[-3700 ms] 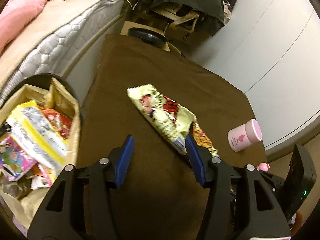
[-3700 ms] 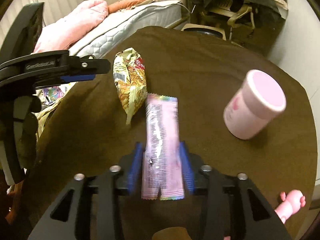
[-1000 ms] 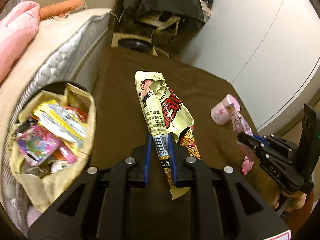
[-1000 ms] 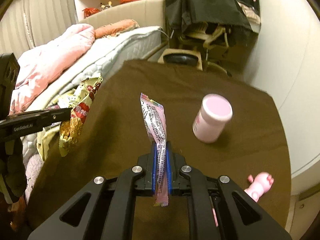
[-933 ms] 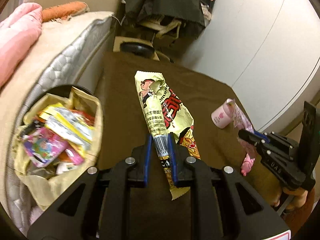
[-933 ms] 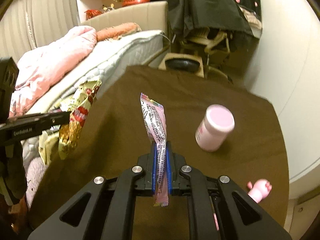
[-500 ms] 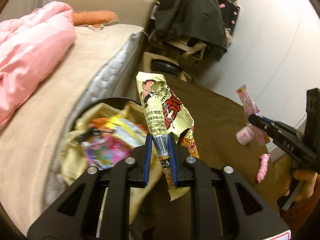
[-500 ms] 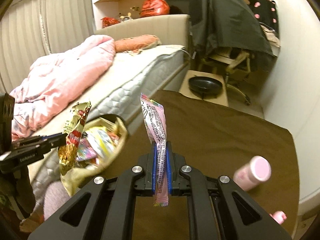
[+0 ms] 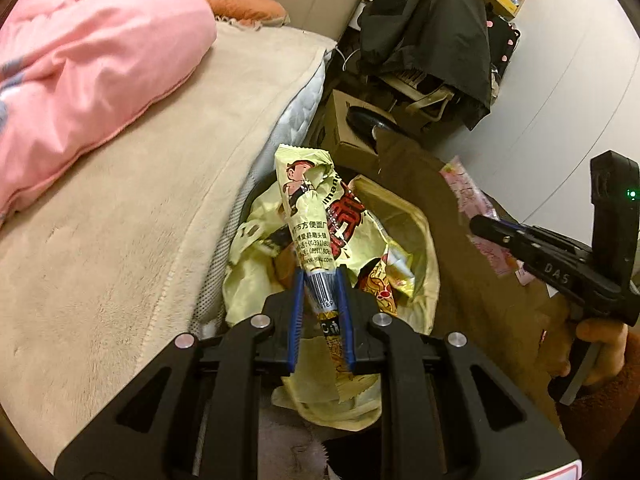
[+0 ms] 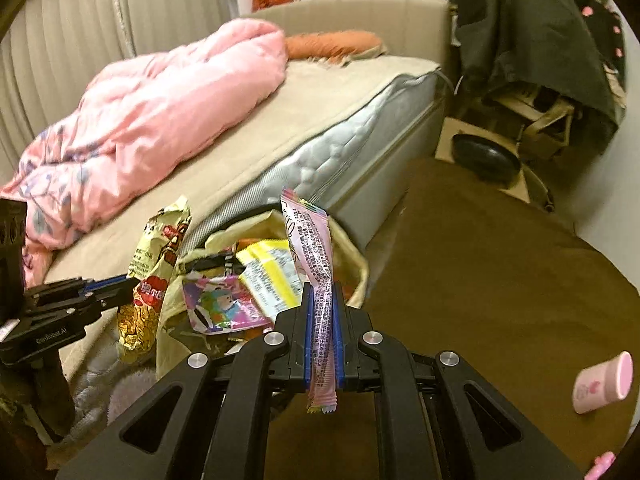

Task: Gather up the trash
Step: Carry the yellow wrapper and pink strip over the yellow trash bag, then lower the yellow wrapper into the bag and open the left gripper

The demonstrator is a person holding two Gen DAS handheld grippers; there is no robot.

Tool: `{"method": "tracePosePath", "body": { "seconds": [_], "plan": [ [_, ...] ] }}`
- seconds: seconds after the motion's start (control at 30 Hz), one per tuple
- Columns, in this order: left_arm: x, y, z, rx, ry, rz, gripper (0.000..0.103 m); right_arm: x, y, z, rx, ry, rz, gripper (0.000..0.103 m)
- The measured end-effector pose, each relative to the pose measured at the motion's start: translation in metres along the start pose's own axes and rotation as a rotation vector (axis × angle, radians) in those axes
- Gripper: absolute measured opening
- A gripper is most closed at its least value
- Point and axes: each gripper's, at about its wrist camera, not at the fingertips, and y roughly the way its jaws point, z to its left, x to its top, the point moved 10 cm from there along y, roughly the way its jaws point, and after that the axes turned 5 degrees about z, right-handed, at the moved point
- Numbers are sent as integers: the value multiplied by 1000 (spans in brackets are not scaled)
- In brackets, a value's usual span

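Wrappers [image 9: 316, 216] [image 10: 316, 280] pinched in both claws above trash bag [image 9: 420, 220]

My left wrist camera sits just behind the left gripper [image 9: 322, 304] and looks steeply down along its fingers, close over the trash bin [image 9: 420, 232], with the bed [image 9: 132, 216] filling the left of the view and the brown table [image 9: 472, 300] on the right. My right wrist camera rides behind the right gripper [image 10: 322, 320], also tilted down, a little further back, facing the bed [image 10: 320, 120] across the table's [image 10: 500, 280] left edge. Both views share the bin [image 10: 356, 268], the pink quilt [image 9: 88, 60] and the dark chair [image 9: 432, 40]. Each camera catches the other gripper: the right one [image 9: 478, 226] at my left view's right edge, the left one [image 10: 128, 284] low on the left of the right view.
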Motion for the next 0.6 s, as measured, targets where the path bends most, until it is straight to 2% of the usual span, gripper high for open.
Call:
{"method": "tracePosePath", "body": {
  "seconds": [0.2, 0.47, 0.6],
  "plan": [
    [-4, 23, 6, -57, -5, 57, 16, -1, 19, 1, -4, 7, 30, 9],
    [-4, 63, -8, -34, 52, 136, 14, -3, 34, -1, 30, 12, 52, 9],
    [-2, 71, -9, -28, 57, 147, 14, -4, 45, 3, 54, 8, 67, 9]
  ]
}}
